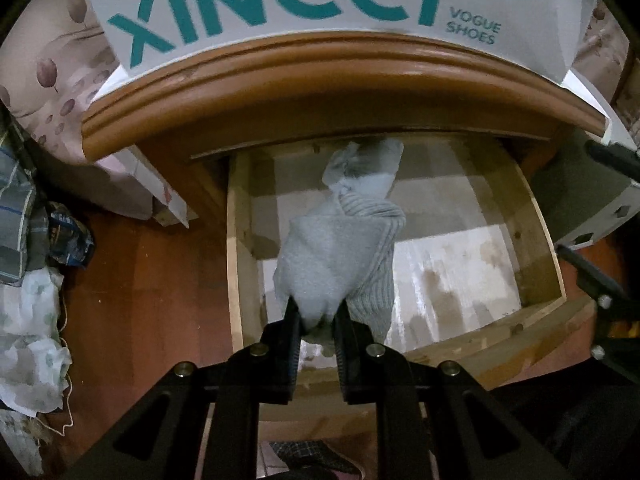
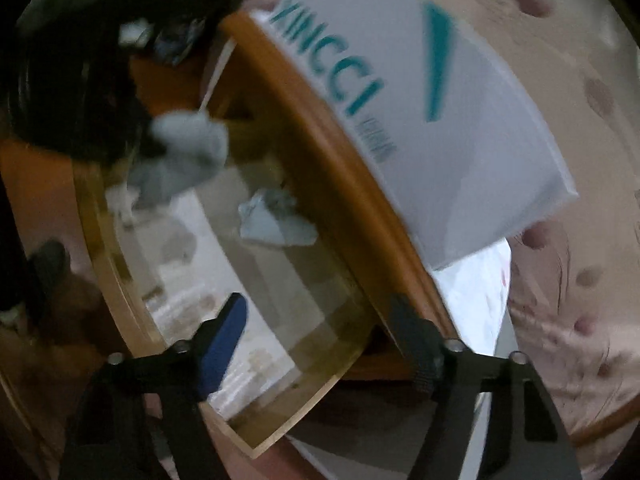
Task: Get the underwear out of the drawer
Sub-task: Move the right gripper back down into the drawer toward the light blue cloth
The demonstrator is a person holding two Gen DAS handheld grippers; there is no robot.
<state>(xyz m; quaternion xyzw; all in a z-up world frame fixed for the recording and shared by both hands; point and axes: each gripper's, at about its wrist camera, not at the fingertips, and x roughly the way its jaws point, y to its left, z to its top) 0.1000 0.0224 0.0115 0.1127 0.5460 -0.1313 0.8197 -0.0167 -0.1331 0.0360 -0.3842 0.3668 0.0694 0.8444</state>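
Observation:
The wooden drawer (image 1: 532,236) stands pulled open under the brown cabinet top. My left gripper (image 1: 318,312) is shut on grey underwear (image 1: 336,252), which hangs from the fingers above the drawer's left half. A second pale grey-blue garment (image 1: 364,168) lies at the back of the drawer; it also shows in the right wrist view (image 2: 272,220). My right gripper (image 2: 320,316) is open and empty over the drawer's right side, blurred. The held underwear (image 2: 188,152) shows at the upper left of that view.
A white XINCCI shoe box (image 1: 280,4) sits on the brown cabinet top (image 1: 320,64). Patterned bedding (image 1: 60,60) lies behind. Bags and cloth (image 1: 32,280) lie on the red-brown floor (image 1: 140,280) to the left. The drawer bottom is lined with white paper (image 1: 452,276).

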